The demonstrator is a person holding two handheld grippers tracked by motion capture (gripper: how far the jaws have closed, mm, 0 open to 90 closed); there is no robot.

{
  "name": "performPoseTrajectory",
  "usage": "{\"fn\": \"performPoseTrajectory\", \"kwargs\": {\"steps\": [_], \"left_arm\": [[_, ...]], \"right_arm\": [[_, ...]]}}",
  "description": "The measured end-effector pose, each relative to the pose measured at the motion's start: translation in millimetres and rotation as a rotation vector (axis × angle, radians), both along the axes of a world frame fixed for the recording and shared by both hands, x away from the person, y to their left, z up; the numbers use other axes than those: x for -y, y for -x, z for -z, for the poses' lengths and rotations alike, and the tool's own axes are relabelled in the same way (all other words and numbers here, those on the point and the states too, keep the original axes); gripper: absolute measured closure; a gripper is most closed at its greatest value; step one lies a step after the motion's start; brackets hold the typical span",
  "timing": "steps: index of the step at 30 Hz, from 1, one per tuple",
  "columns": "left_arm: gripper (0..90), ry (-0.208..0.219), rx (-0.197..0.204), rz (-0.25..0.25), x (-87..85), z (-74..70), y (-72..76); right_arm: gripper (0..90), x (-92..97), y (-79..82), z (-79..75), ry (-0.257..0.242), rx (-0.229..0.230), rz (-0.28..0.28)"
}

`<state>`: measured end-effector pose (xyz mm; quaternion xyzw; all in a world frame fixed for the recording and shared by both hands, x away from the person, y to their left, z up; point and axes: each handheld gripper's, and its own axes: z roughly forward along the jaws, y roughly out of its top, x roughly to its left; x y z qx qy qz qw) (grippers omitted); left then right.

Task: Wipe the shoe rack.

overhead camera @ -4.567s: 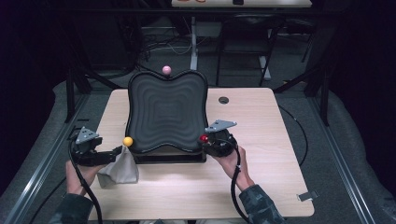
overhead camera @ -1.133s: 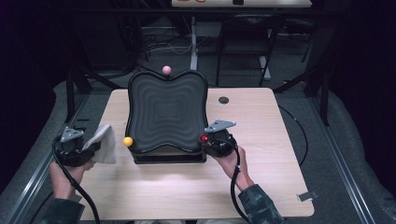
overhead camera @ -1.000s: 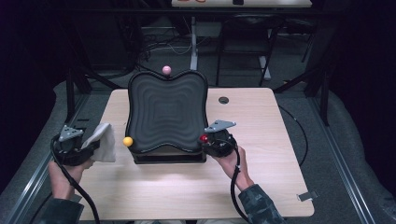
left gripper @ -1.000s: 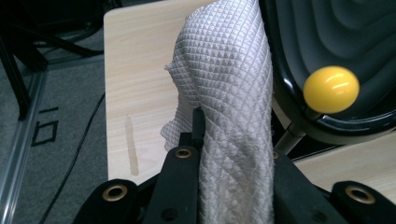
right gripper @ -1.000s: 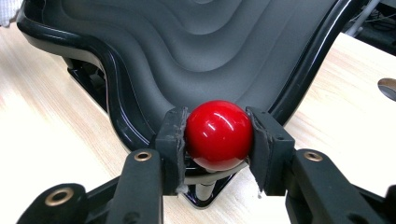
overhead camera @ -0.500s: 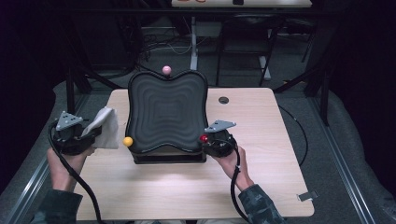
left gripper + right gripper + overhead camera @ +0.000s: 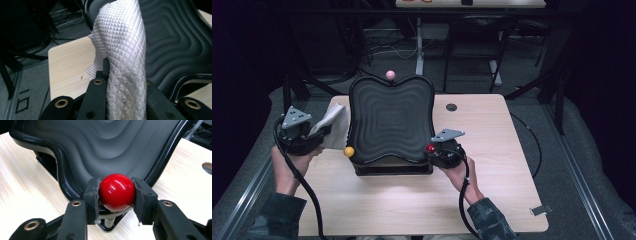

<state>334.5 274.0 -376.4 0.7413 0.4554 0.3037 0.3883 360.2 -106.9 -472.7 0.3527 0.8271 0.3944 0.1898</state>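
Two tongs busy: left gripper (image 7: 319, 134) clamps a white cloth (image 7: 120, 50) beside the black tray (image 7: 390, 120), near the desk (image 7: 492, 190) left edge; right gripper (image 7: 116, 192) pinches the tray's red ball (image 7: 117, 192).

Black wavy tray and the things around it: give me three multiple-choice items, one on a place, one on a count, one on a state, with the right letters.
1. Where is the white cloth?
A. left of the black wavy tray
B. right of it
C. under it

2. How many knobs show at the tray's rim in the high view?
A. one
B. three
C. five

3. What does the right gripper do?
A. hangs open
B. clamps the red knob
C. holds the cloth

Key: 1 A, held up by the left gripper beside the tray; 2 B, pink, yellow, red; 3 B, pads press both sides.
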Motion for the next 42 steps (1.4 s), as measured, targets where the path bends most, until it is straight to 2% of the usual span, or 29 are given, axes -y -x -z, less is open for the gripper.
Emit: {"fn": "performPoseTrajectory", "kwargs": {"steps": [12,18,20,21,23,33,34,35,42], "left_arm": [[84.8,-0.029,0.026,0.076,36.6,-17.2,-17.7],[84.8,-0.025,0.029,0.107,52.1,-22.1,-27.1],[84.8,-0.024,0.030,0.116,57.3,-23.2,-30.0],[84.8,-0.023,0.028,0.122,59.9,-23.6,-31.3],[84.8,-0.026,0.030,0.132,65.2,-24.4,-33.8],[84.8,-0.032,0.023,0.172,89.3,-27.1,-47.5],[84.8,-0.036,0.022,0.177,91.2,-27.4,-48.7],[84.8,-0.035,0.020,0.180,93.2,-27.7,-50.0],[84.8,-0.038,0.017,0.198,108.3,-28.5,-58.4]], "right_arm": [[60.0,-0.6,0.1,0.7,-0.001,0.012,0.008],[60.1,-0.4,0.2,0.4,0.000,0.008,0.007],[60.1,-0.5,0.5,0.2,0.010,0.011,0.015],[60.0,-0.2,-0.1,0.8,-0.010,0.007,-0.003],[60.0,-0.1,-0.3,0.9,-0.015,0.006,-0.008],[60.0,-0.3,0.0,0.9,-0.013,0.007,-0.004],[60.0,-0.5,0.8,0.3,0.006,0.010,0.014],[60.1,-0.2,0.1,1.0,-0.015,0.007,-0.005],[60.0,-0.2,0.2,1.0,-0.014,0.007,-0.003]]}}
